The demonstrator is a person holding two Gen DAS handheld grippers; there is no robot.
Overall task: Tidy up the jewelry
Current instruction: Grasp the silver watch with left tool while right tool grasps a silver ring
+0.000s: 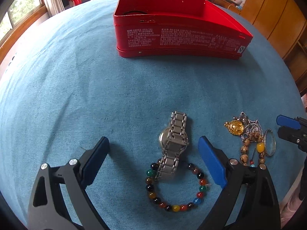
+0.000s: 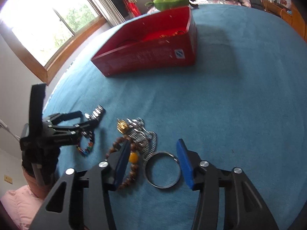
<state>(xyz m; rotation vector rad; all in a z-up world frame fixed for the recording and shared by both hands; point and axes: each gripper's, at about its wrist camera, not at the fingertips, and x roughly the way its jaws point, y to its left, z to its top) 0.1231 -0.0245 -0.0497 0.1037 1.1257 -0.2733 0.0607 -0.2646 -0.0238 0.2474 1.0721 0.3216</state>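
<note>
While the left gripper (image 1: pixel 153 159) was held open over the steel watch (image 1: pixel 173 143), whose strap lay across the multicoloured bead bracelet (image 1: pixel 176 187), both pieces could be dragged together if the watch was lifted. The right gripper (image 2: pixel 152 164) was seen open around the silver bangle (image 2: pixel 163 169), not pressing it; its left pad was crowded by the wooden bead strand (image 2: pixel 132 170), which might be snagged. Everything was laid on a blue bedspread (image 1: pixel 96 86) near the red tin (image 1: pixel 180 25), in a bedroom with a window (image 2: pixel 48 25).
</note>
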